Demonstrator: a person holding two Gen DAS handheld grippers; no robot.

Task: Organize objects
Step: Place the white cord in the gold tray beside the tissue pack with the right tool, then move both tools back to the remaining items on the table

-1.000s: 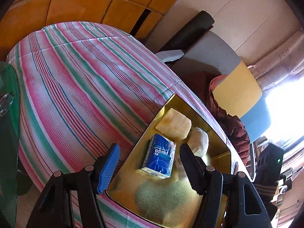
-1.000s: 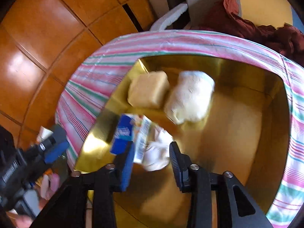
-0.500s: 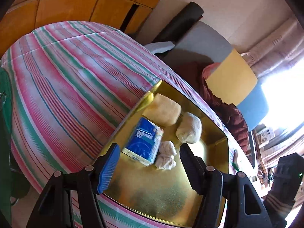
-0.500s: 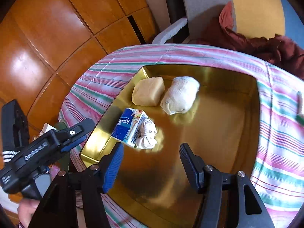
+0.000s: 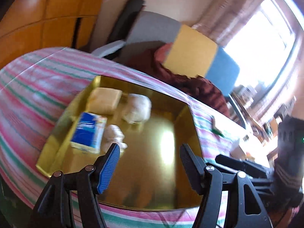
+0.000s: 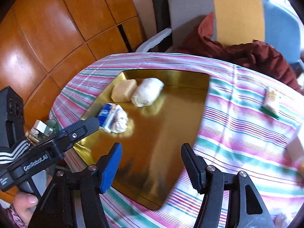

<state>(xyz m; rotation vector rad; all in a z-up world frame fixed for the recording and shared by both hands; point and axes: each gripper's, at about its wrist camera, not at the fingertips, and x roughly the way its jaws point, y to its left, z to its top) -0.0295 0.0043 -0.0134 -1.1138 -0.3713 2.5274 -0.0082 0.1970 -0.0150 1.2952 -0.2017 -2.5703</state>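
Right wrist view shows the right gripper [image 6: 150, 163] with its jaws wide apart and nothing between them, above the near part of a golden tray [image 6: 171, 125] that lies on the bench, which is covered with a striped cloth [image 6: 237, 133]. In the far left part of the tray there are four things: a yellow block [image 6: 123, 93] touching a white wrapped bundle [image 6: 148, 92], and nearer, a blue and white carton [image 6: 108, 116] with a small white knotted cloth [image 6: 120, 122] just beside it. A packet with green edge [image 6: 270, 102] lies on the cloth well to the right of the tray. The left gripper [image 6: 81, 128] comes in from the left edge, near the carton. In the left wrist view the left gripper [image 5: 150, 159] also has its jaws apart and empty, over the tray [image 5: 182, 114]; the carton [image 5: 89, 133] and the knotted cloth [image 5: 114, 135] are just beyond its left finger. This view is blurred. Behind the bench stands a chair [image 6: 237, 15] with a dark red garment [image 6: 247, 55].
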